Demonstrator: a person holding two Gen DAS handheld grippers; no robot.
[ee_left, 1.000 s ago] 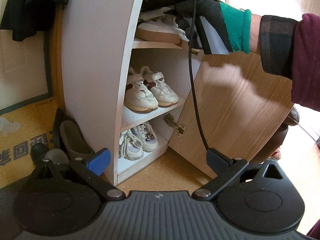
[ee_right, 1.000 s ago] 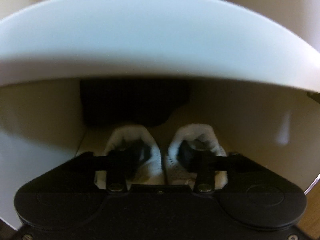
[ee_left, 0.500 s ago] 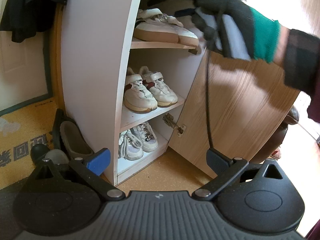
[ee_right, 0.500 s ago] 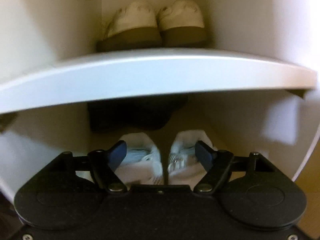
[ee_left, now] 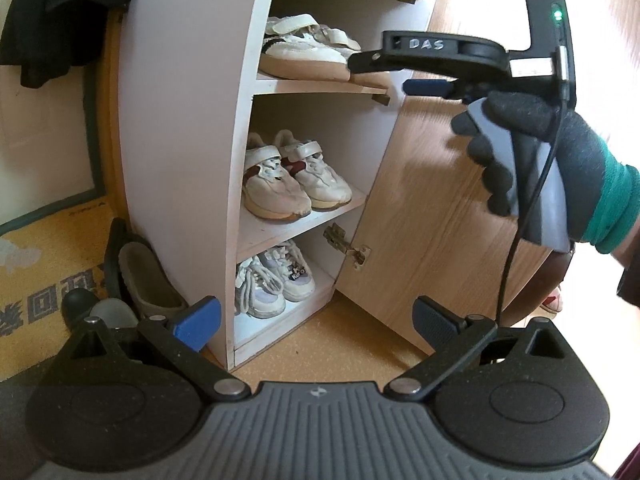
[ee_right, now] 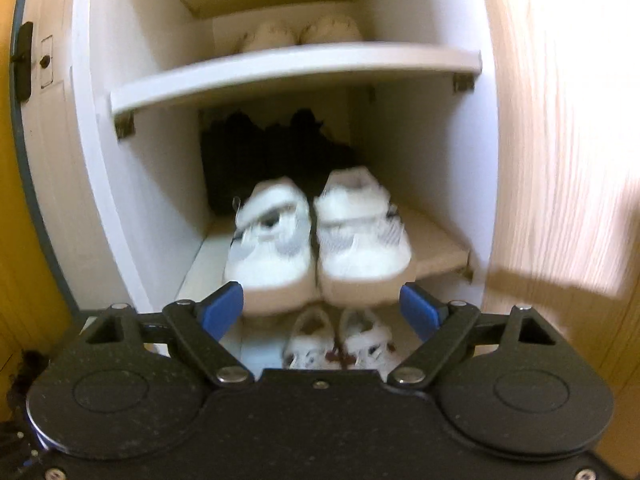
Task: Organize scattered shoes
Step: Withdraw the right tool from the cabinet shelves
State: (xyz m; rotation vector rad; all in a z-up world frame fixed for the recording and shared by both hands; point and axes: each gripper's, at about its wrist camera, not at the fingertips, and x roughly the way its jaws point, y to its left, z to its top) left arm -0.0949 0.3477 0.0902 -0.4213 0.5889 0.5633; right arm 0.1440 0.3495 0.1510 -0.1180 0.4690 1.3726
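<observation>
A white shoe cabinet (ee_left: pixel 188 160) stands with its door open and a pair of shoes on each shelf. A white pair with tan soles (ee_right: pixel 320 240) sits at the front of one shelf, also seen as the top pair (ee_left: pixel 308 50) in the left wrist view. My right gripper (ee_right: pixel 320 308) is just in front of that pair. Its jaws are opening, and the blue pads (ee_right: pixel 222 308) press on nothing. A gloved hand (ee_left: pixel 532 152) holds the right gripper (ee_left: pixel 384 76). My left gripper (ee_left: pixel 316 320) hangs open and empty low before the cabinet.
The wood-grain door (ee_left: pixel 440 220) stands open on the right. Other pairs fill the middle shelf (ee_left: pixel 292 180) and bottom shelf (ee_left: pixel 272 280). Something black (ee_right: pixel 272 152) lies behind the white pair. Slippers (ee_left: pixel 144 280) lean against the cabinet's left side on a yellow mat (ee_left: pixel 40 280).
My right gripper has backed out of the cabinet and spread its jaws off the white pair, which stays on the shelf. The left gripper has not moved.
</observation>
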